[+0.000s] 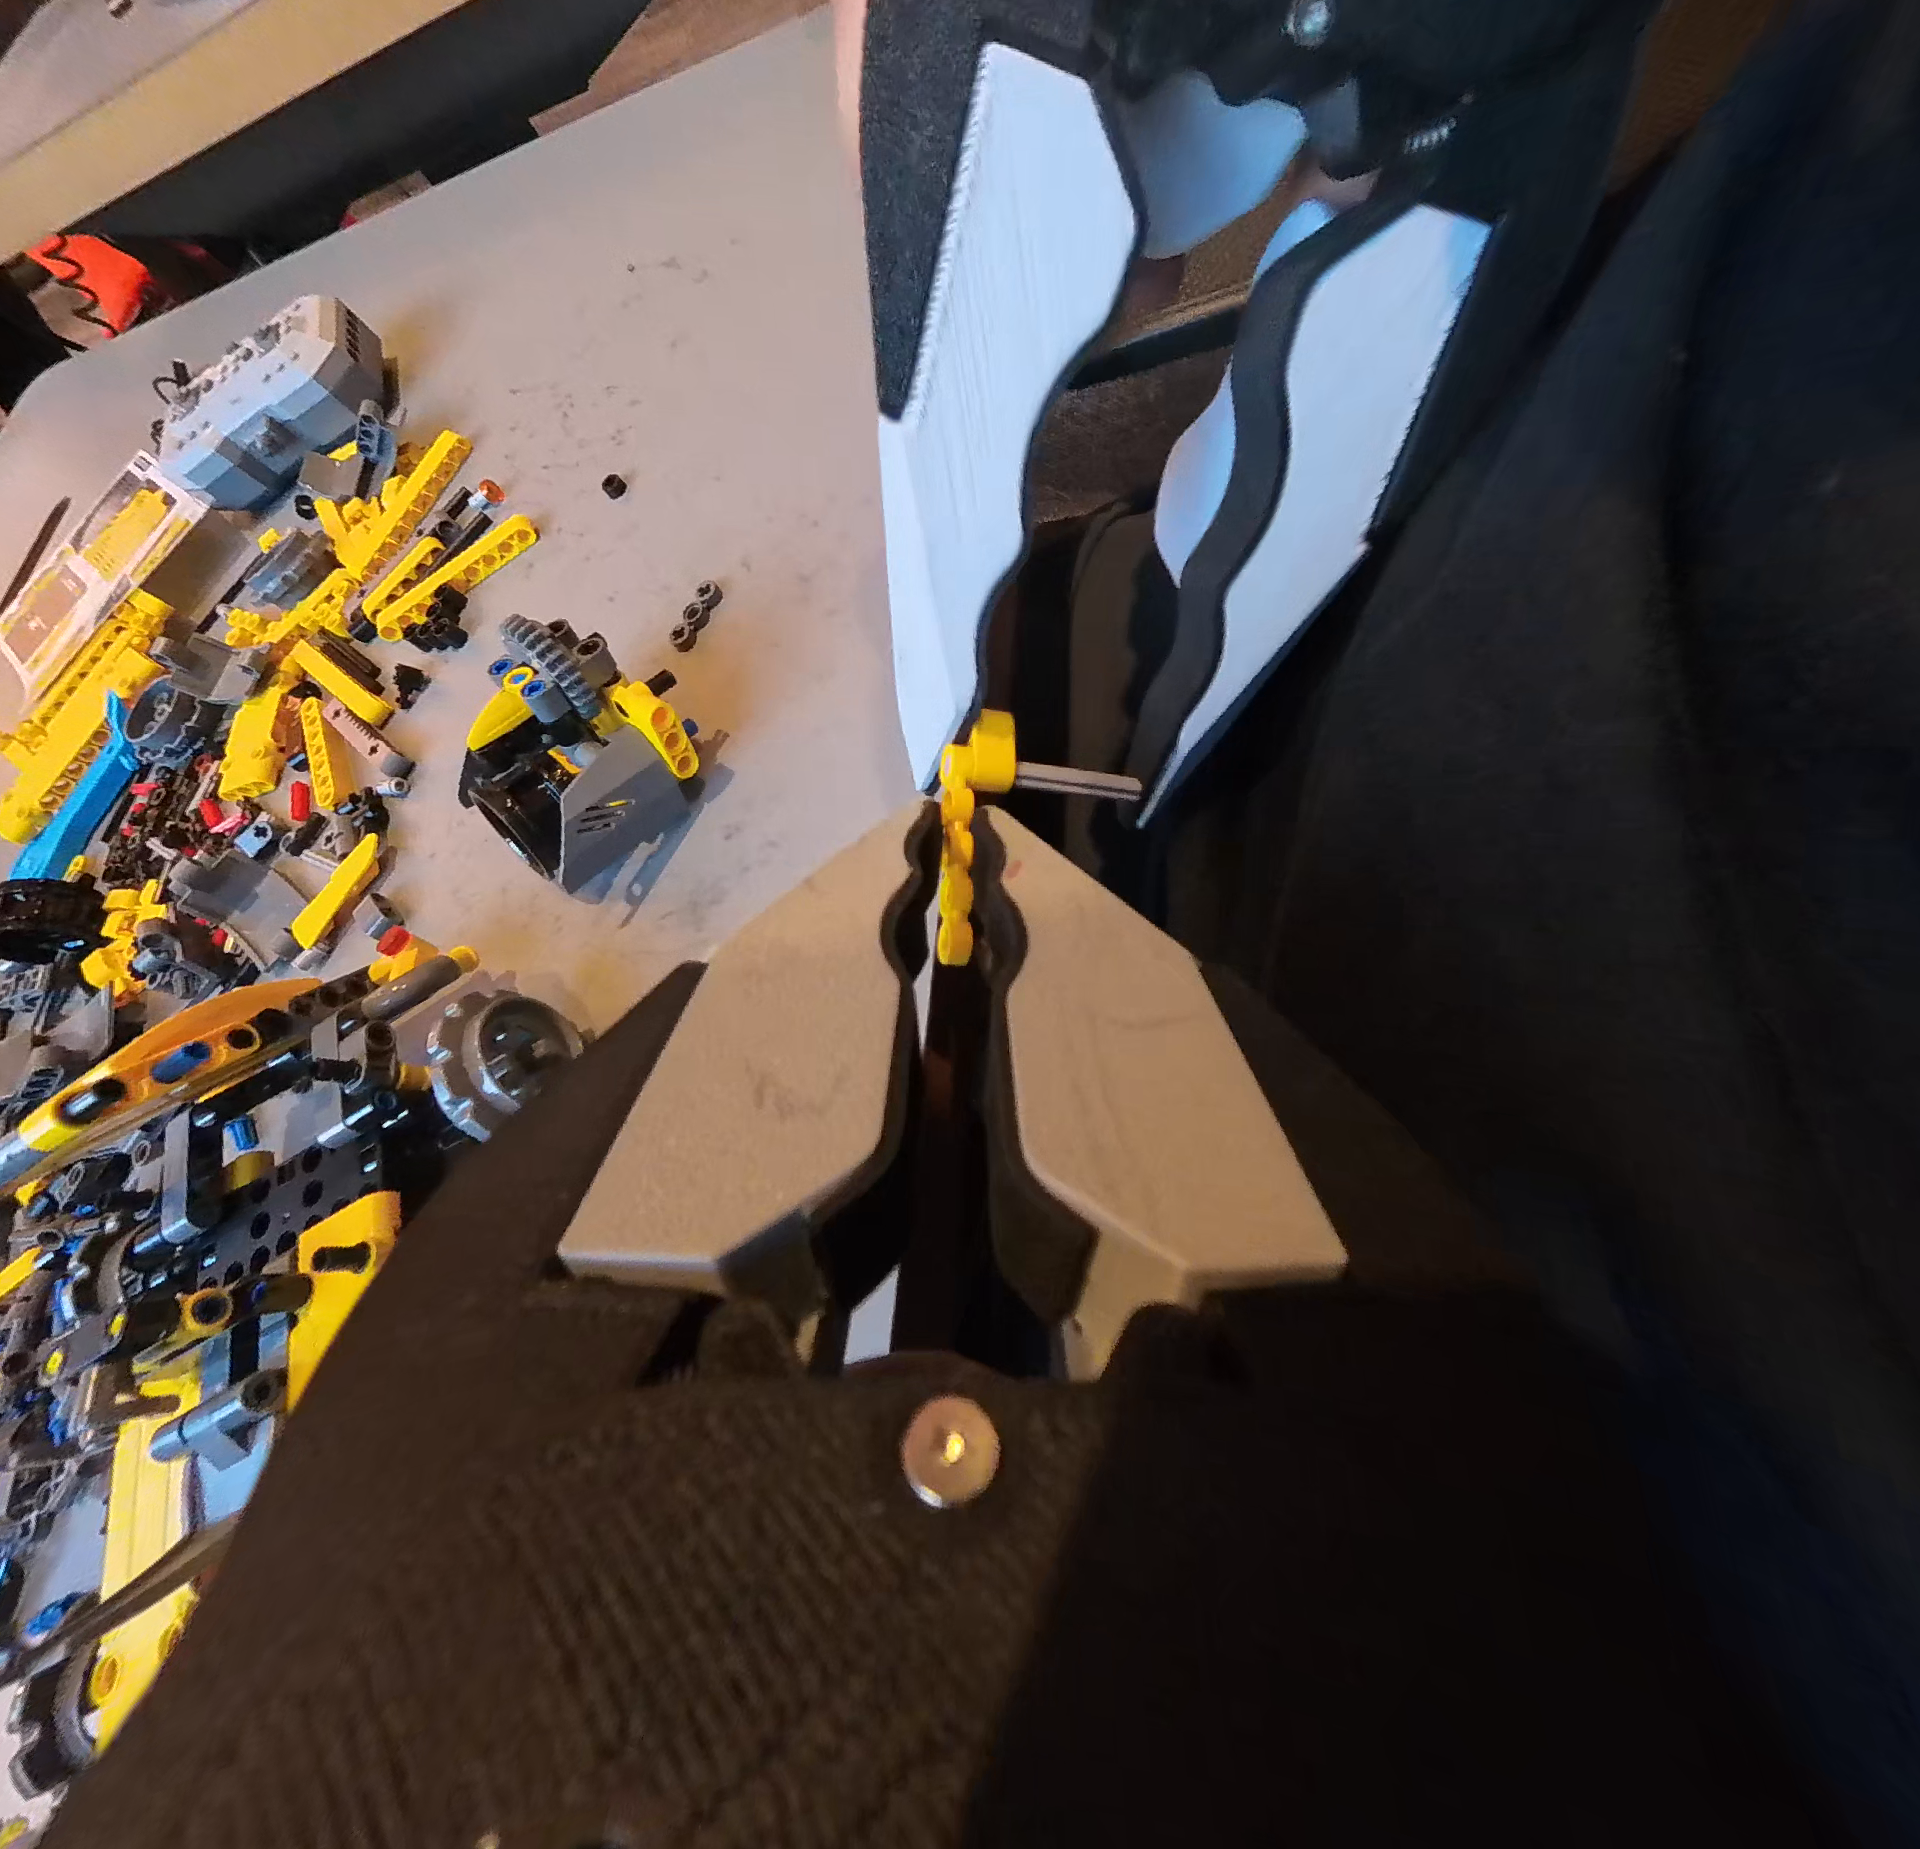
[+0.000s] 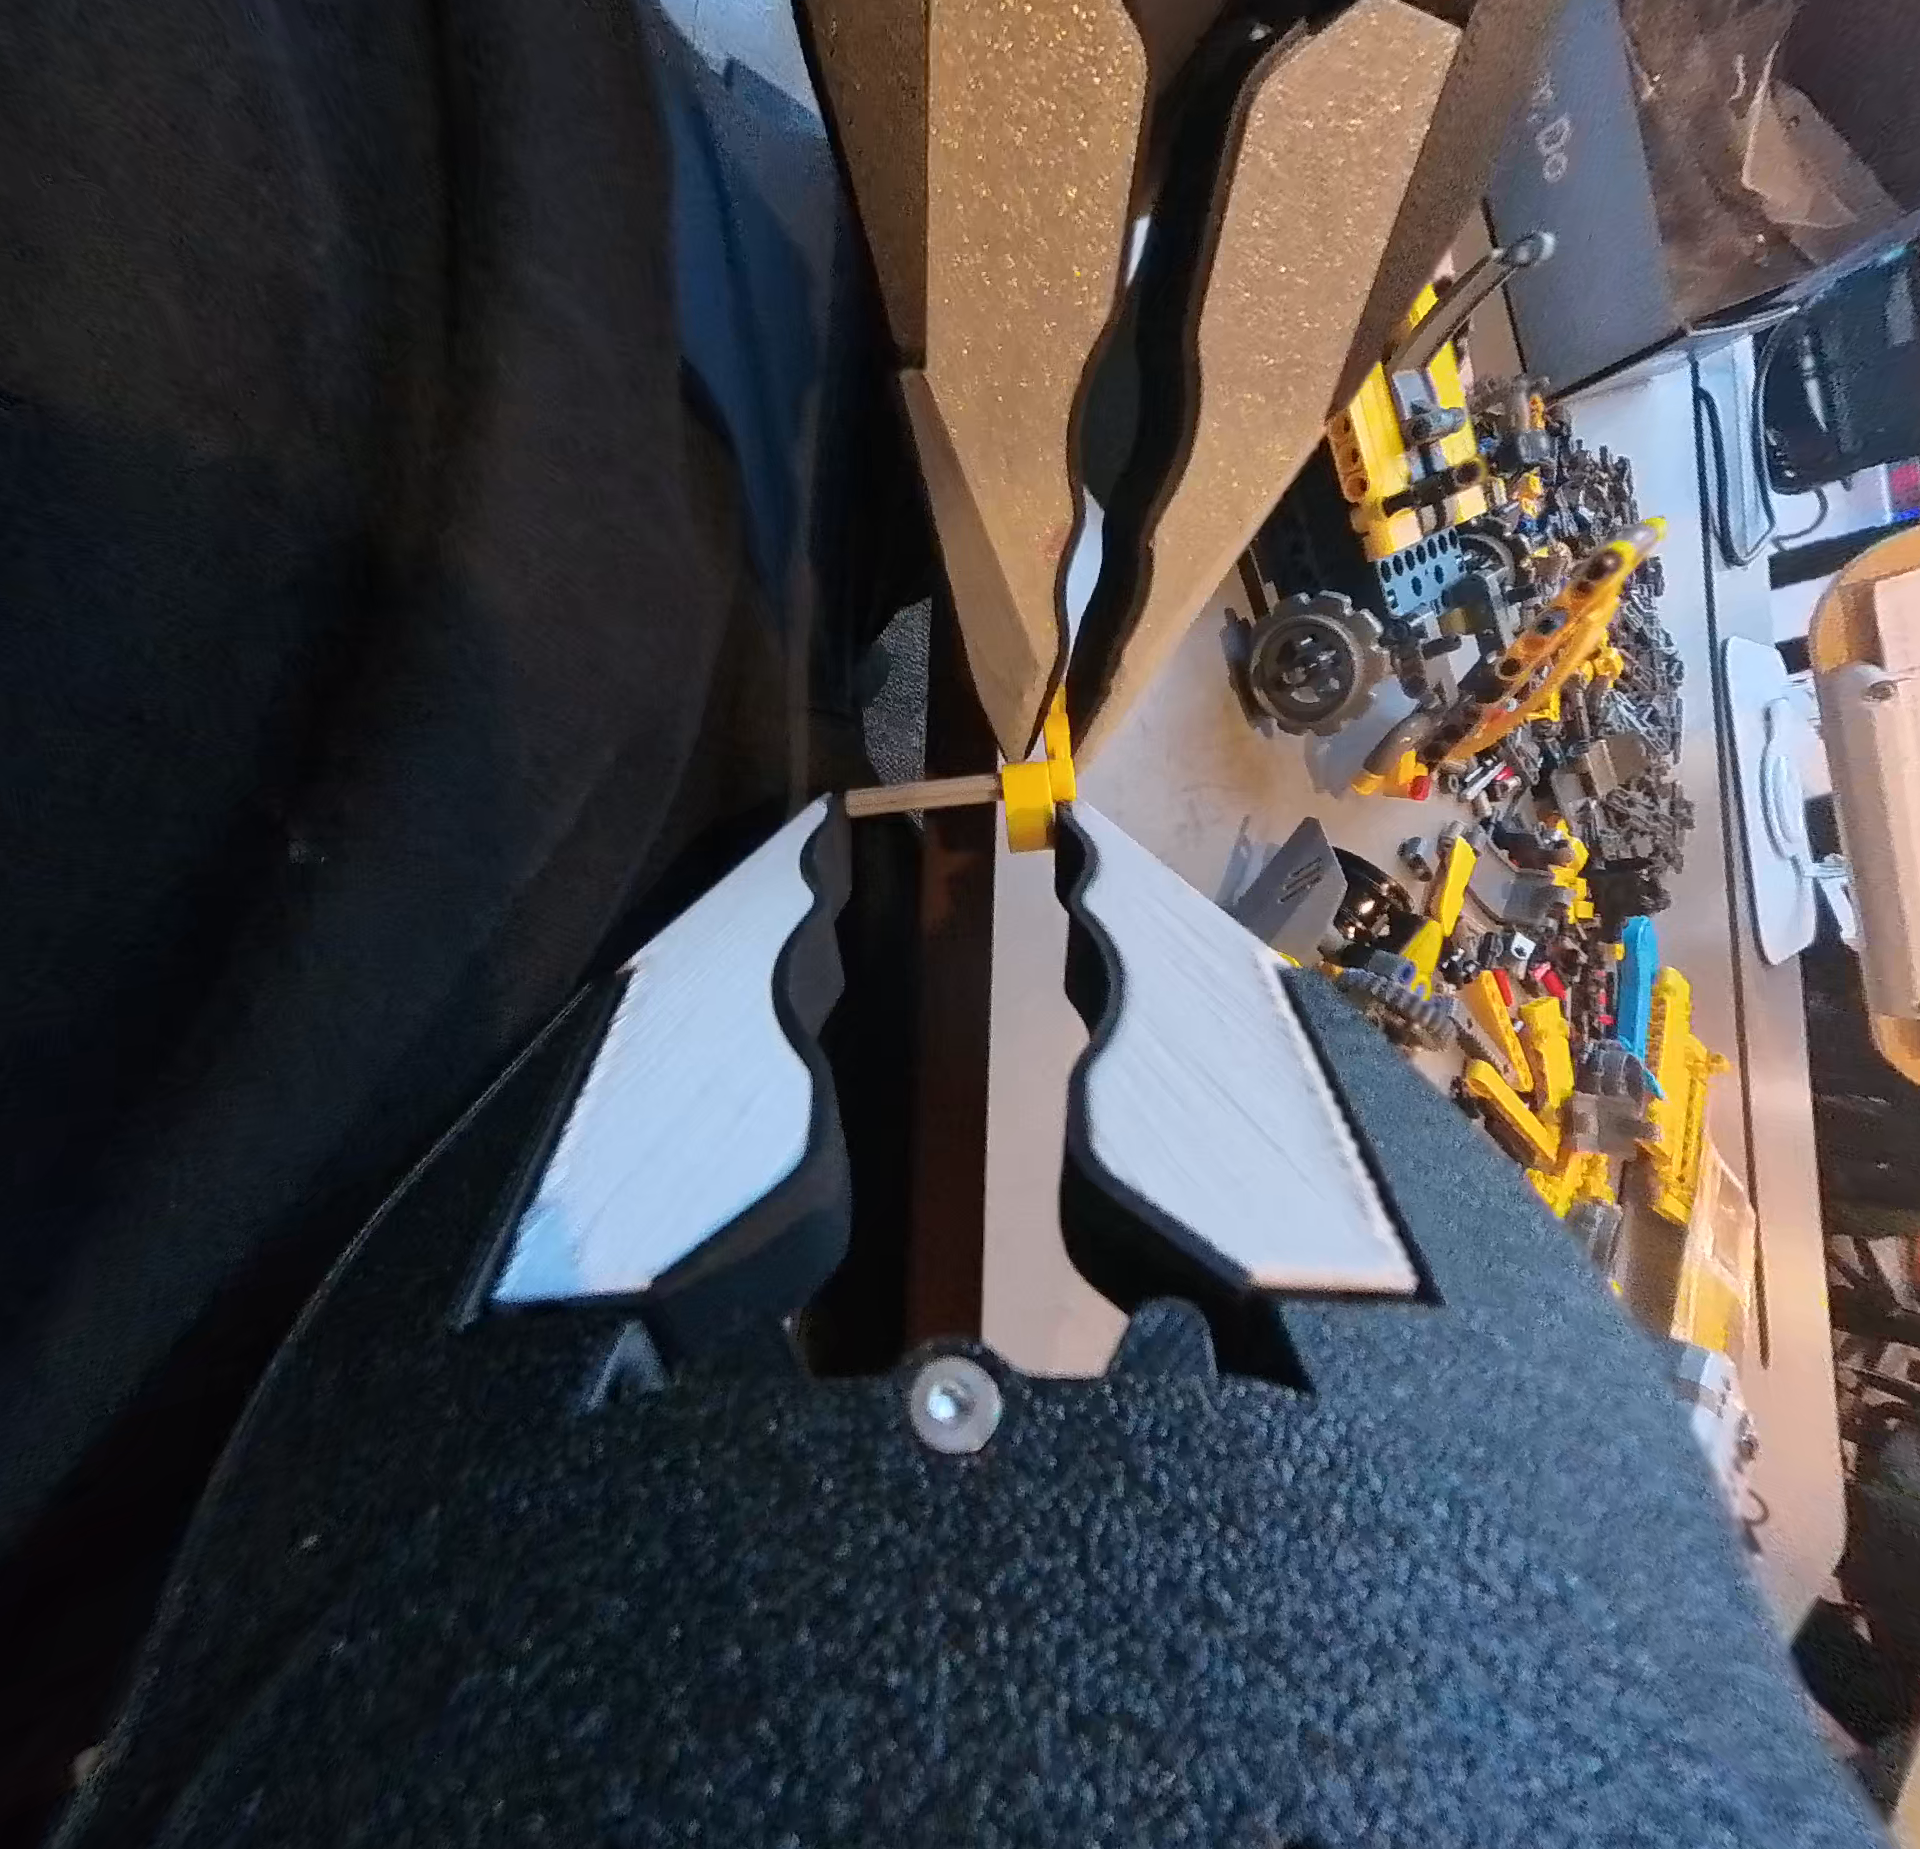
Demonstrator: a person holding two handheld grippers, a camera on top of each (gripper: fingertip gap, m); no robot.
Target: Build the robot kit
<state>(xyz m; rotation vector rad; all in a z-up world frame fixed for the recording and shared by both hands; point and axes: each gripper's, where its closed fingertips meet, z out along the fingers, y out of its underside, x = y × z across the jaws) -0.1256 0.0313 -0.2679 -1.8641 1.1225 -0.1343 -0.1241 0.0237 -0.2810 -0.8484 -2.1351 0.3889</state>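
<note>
My left gripper (image 1: 951, 869) pinched a knobbly yellow beam (image 1: 954, 890); my right gripper (image 2: 951, 817), jaws spread, straddled its grey axle (image 2: 920, 794).

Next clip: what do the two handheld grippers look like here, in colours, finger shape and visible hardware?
The left gripper has grey wedge-shaped fingers with wavy black inner pads, on a ribbed black body with one silver screw. The right gripper has white ridged fingers, the same wavy black pads, and a grainy black body with a silver screw. No cables or markings show.
</note>
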